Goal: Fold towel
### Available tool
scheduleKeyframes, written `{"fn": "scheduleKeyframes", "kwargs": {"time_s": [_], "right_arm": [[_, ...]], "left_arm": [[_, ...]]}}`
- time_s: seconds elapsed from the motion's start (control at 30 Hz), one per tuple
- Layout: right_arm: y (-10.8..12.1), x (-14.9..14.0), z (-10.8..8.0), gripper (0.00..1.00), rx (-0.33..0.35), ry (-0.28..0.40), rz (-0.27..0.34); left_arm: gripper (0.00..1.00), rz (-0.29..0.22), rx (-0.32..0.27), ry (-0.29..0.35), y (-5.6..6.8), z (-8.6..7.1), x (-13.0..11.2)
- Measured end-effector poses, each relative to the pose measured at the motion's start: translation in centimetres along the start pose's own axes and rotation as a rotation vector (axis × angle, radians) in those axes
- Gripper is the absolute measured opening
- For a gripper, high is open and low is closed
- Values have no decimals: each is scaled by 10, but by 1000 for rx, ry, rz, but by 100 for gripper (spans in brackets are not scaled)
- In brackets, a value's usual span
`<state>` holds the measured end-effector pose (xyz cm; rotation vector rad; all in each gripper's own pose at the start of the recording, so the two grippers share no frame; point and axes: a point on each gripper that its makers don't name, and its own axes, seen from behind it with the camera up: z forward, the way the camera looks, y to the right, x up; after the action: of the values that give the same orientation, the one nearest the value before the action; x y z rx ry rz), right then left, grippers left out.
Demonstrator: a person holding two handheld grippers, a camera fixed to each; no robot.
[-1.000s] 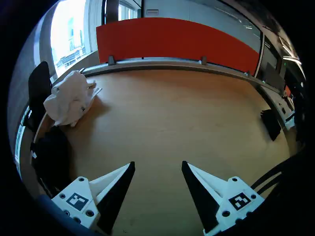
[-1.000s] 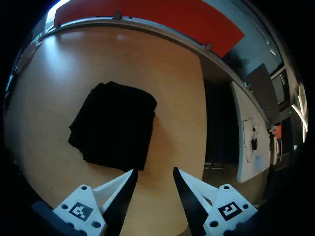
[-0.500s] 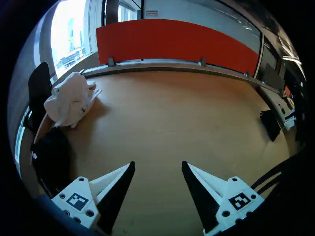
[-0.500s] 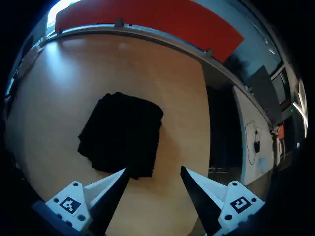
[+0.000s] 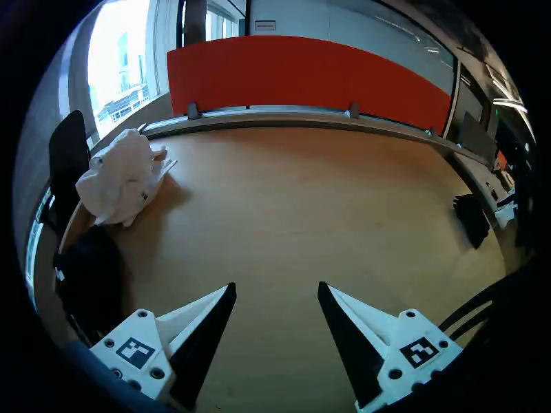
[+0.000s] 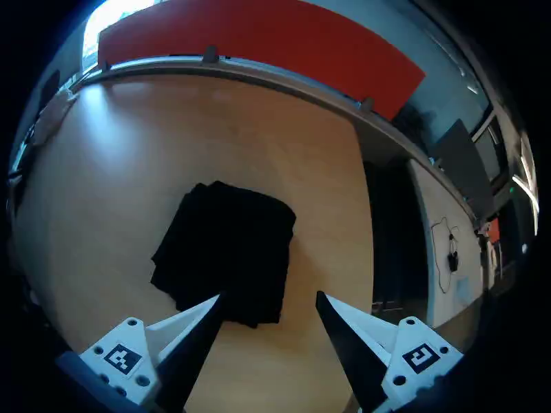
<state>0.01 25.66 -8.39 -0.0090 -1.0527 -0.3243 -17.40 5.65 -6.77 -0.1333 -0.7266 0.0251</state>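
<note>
- The towel (image 6: 227, 258) is black and lies as a rough square, apparently already folded in layers, on the wooden table (image 6: 124, 172). It sits close to the table's right edge.
- The right gripper (image 6: 268, 295) hovers over the towel's near edge with its fingers spread and nothing between them. Whether the left finger touches the cloth cannot be told.
- The left gripper (image 5: 275, 285) is also spread and empty. It faces a bare stretch of table, with a heap of white cloth (image 5: 120, 175) at the far left beside a black chair (image 5: 69, 158).
- Risk: the cloth is so dark that its layers hardly show. A pinch at the near edge could catch the top layer alone, and lifting that would open the fold rather than add to it.
- Risk: a pull to the right could drag the towel over the table edge, since little wood is left on that side.
- Risk: if the right gripper works alone, the free corner would likely sag and the new fold would come out crooked or bunched.
</note>
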Motion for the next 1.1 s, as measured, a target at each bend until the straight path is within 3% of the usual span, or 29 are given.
{"fn": "scheduleKeyframes", "kwargs": {"time_s": [0.3, 0.7, 0.9, 1.1], "right_arm": [[-18, 12, 1, 98, 23, 47, 95], [-37, 26, 4, 99, 41, 94, 338], [-45, 29, 2, 99, 38, 114, 368], [-47, 42, -1, 99, 12, 192, 377]], "left_arm": [[88, 3, 1, 7, 0, 3, 5], [88, 6, -2, 23, 1, 6, 17], [88, 10, -2, 36, 0, 8, 23], [88, 11, -3, 59, 1, 10, 33]]}}
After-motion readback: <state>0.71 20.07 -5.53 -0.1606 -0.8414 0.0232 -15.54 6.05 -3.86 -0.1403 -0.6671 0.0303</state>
